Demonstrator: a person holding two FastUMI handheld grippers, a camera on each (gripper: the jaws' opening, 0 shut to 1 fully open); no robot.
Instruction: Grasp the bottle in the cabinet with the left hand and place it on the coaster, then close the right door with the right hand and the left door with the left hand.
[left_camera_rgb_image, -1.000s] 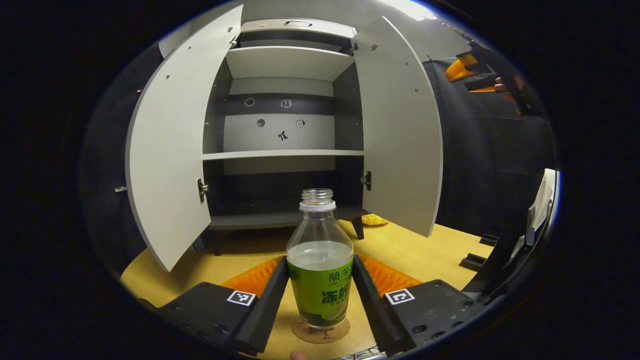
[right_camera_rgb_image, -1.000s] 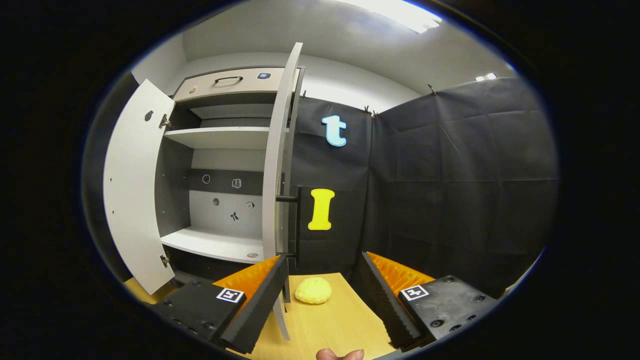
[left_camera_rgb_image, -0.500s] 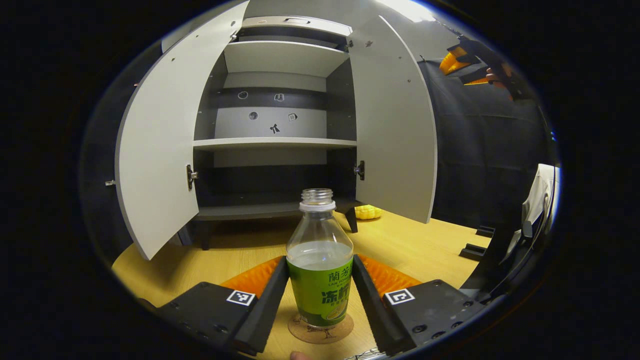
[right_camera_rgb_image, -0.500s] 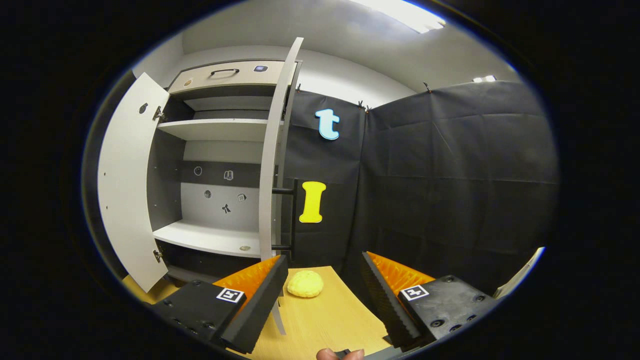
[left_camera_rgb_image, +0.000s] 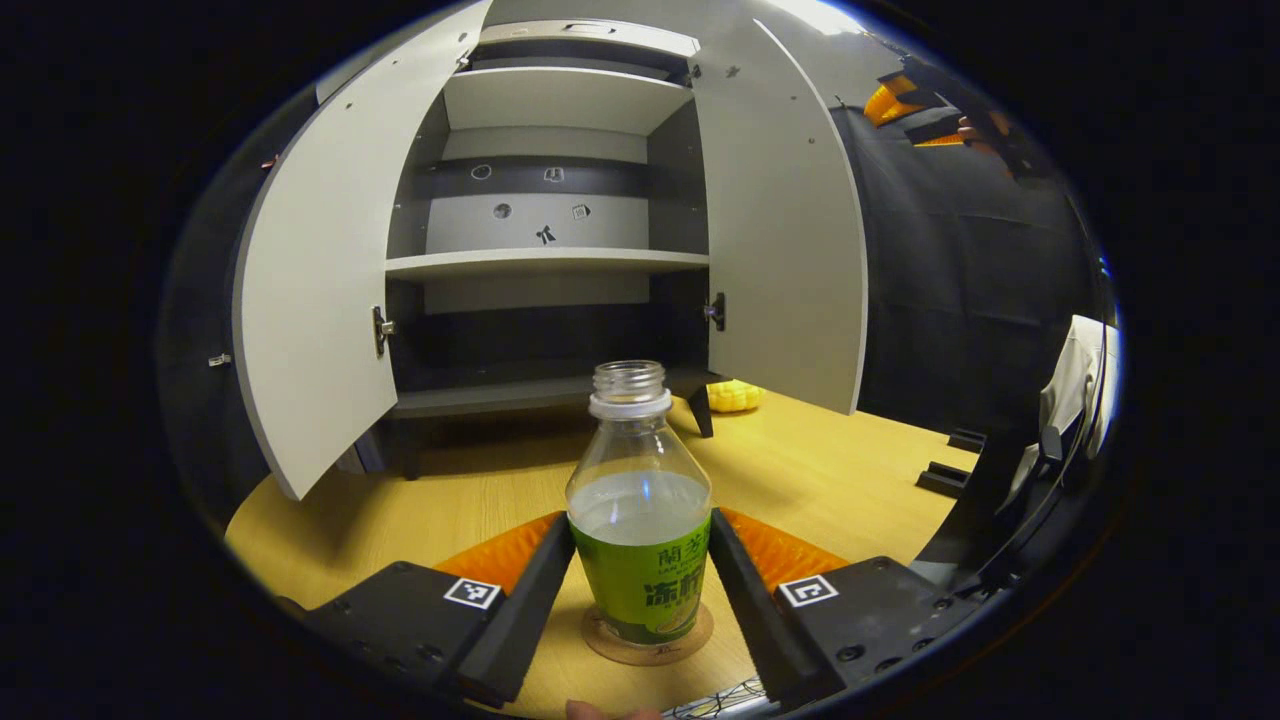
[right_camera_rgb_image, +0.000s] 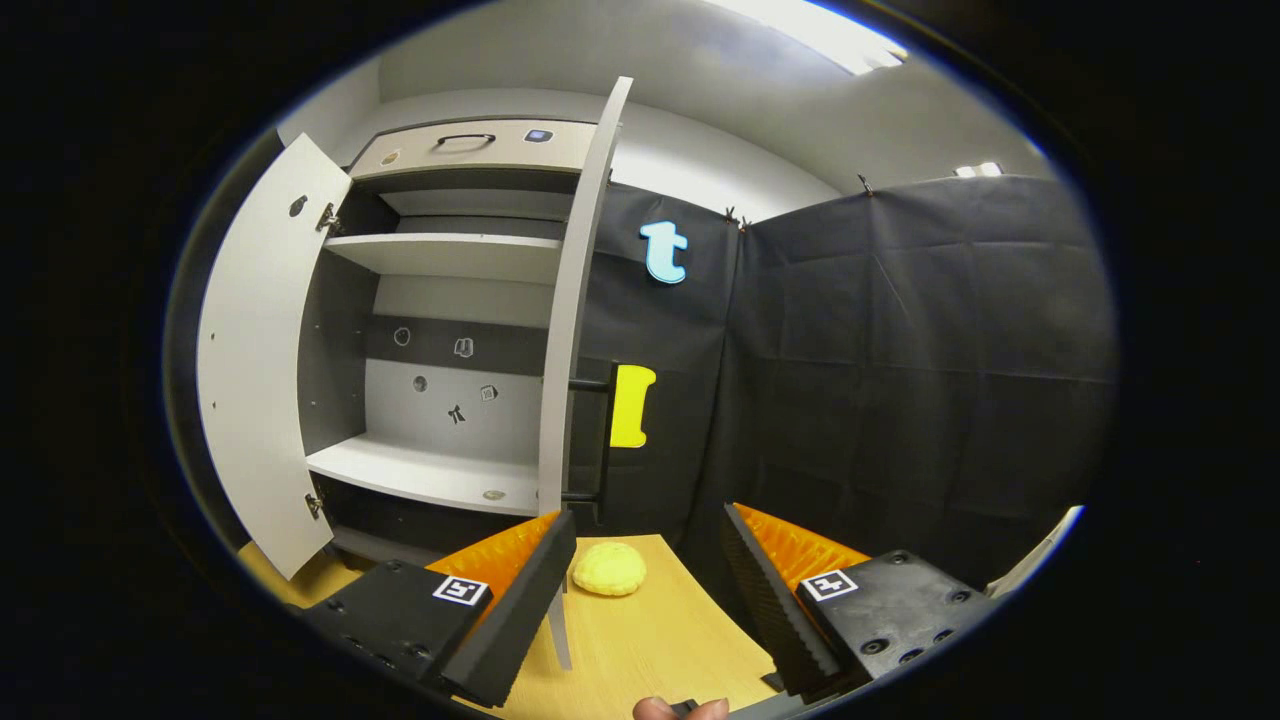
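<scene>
Left gripper view: left tool (left_camera_rgb_image: 640, 590) low in the frame, fingers (left_camera_rgb_image: 525, 600) apart, one along each side of the bottle (left_camera_rgb_image: 640, 520). Contact between fingers and bottle cannot be confirmed; the gap at the label appears closed on both sides. Bottle upright, uncapped, partly filled with clear liquid, green label, standing on the round coaster (left_camera_rgb_image: 648, 640) at bottom centre. Coaster flat on the wooden tabletop (left_camera_rgb_image: 830, 480). Cabinet (left_camera_rgb_image: 545, 265) behind the bottle at upper centre of the frame, standing on the tabletop. Left door (left_camera_rgb_image: 320, 280) and right door (left_camera_rgb_image: 785, 240) both swung wide open. Shelves bare. Small yellow object (left_camera_rgb_image: 735, 396) on the tabletop beside the cabinet's foot, right of centre. Right tool (left_camera_rgb_image: 915, 105) visible far off at upper right of the frame, held in a hand (left_camera_rgb_image: 975, 130), well apart from the right door.

Right gripper view: right tool (right_camera_rgb_image: 645, 590) at bottom of the frame, fingers well apart, nothing between them. Right door (right_camera_rgb_image: 575, 310) seen edge-on at centre, open, dark handle (right_camera_rgb_image: 603, 440) on its outer face. Yellow object (right_camera_rgb_image: 608, 568) on the tabletop (right_camera_rgb_image: 650, 640) just beyond the fingertips. Left door (right_camera_rgb_image: 255, 370) open at left of the frame.
</scene>
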